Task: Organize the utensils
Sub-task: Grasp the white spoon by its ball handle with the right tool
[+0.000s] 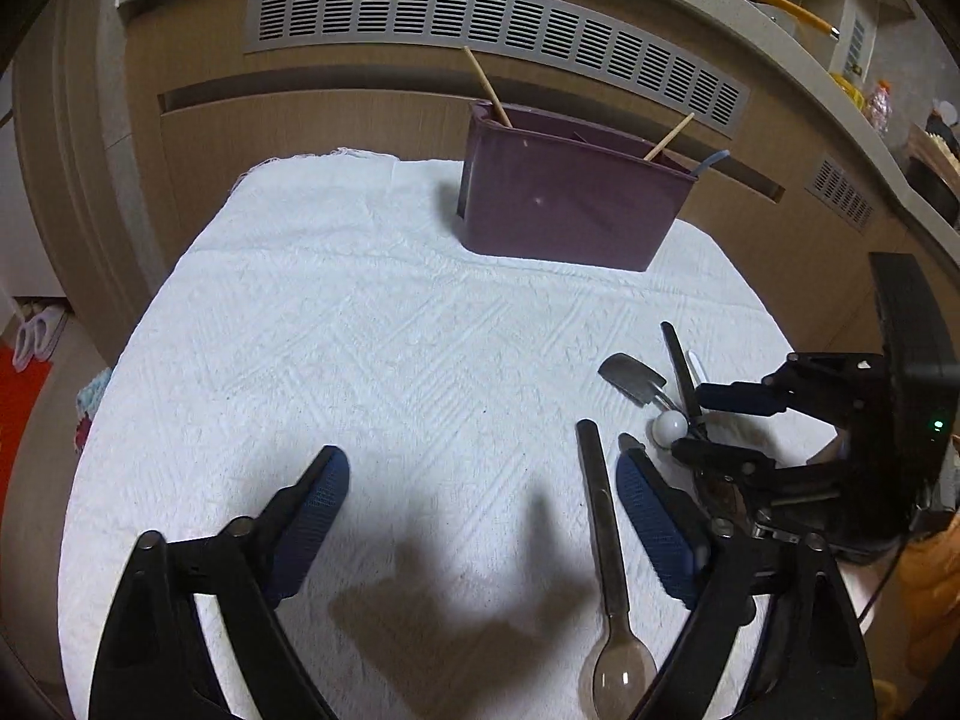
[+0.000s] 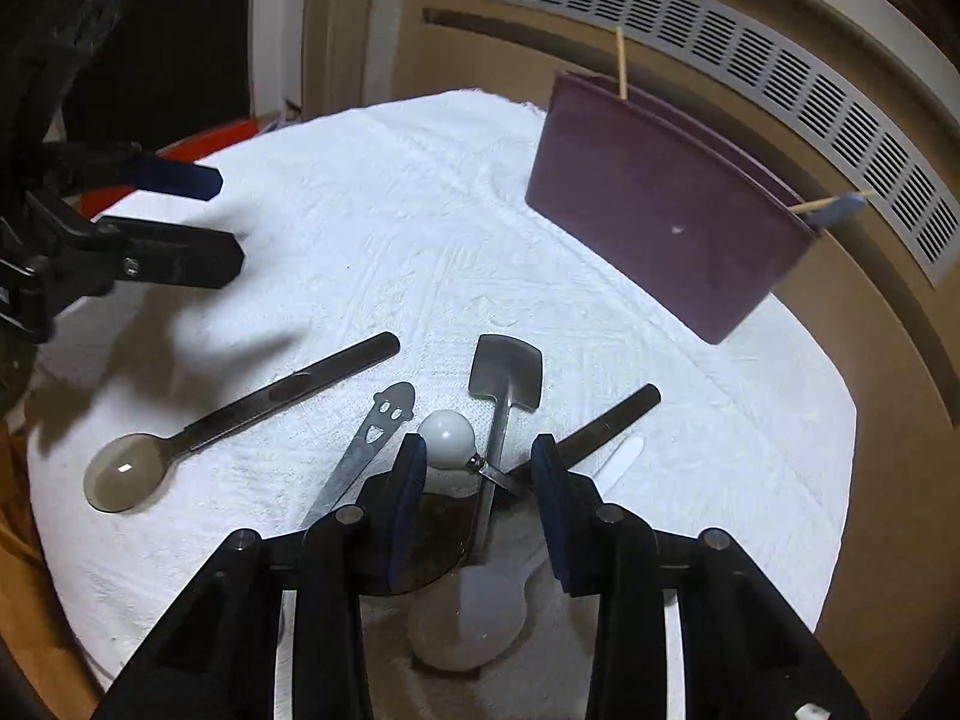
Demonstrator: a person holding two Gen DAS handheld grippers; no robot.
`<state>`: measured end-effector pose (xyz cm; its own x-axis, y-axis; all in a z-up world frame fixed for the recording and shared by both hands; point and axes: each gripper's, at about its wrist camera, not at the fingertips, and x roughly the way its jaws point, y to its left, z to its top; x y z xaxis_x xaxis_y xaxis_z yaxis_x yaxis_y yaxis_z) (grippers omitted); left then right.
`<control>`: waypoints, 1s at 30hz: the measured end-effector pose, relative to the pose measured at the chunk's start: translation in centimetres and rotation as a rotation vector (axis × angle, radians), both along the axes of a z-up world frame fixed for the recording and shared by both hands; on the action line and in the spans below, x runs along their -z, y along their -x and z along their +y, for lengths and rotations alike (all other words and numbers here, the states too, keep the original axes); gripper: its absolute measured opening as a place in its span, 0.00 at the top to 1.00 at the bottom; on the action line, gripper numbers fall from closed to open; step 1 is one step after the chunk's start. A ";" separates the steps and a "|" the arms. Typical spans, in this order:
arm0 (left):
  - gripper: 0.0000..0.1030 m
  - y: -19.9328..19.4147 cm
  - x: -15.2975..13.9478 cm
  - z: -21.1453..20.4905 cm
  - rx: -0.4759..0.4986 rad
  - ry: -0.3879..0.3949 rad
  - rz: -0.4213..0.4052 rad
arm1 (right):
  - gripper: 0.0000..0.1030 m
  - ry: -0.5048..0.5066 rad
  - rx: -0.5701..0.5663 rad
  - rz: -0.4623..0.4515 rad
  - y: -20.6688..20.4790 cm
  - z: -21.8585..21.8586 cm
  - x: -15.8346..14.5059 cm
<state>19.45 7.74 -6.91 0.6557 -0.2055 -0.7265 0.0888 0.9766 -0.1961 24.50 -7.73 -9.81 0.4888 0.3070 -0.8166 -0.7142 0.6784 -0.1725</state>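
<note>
A purple utensil holder [image 1: 570, 204] [image 2: 660, 210] stands at the back of the white cloth, with two wooden sticks [image 1: 489, 87] and a blue handle [image 2: 840, 207] in it. My left gripper [image 1: 480, 474] [image 2: 222, 216] is open above the cloth; a dark see-through spoon [image 1: 606, 552] [image 2: 240, 414] lies just inside its right finger. My right gripper [image 2: 480, 462] [image 1: 690, 420] hangs low over a pile of utensils. Its jaws are partly closed around a white ball-ended piece [image 2: 447, 435] and a shovel-shaped metal spoon [image 2: 504, 372], and a gap still shows at the right pad.
The pile also holds a metal handle with a smiling-face cutout [image 2: 390, 411], a black handle [image 2: 618, 411], a white handle [image 2: 624, 456] and a white spoon bowl [image 2: 474, 612]. The white cloth [image 1: 360, 330] covers a small table. A cabinet front with a vent grille [image 1: 480, 18] rises close behind.
</note>
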 end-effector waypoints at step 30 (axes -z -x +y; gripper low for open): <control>0.50 -7.3 1.8 -10.7 0.131 0.020 0.332 | 0.81 -0.359 0.271 -0.003 -3.7 -7.9 -8.2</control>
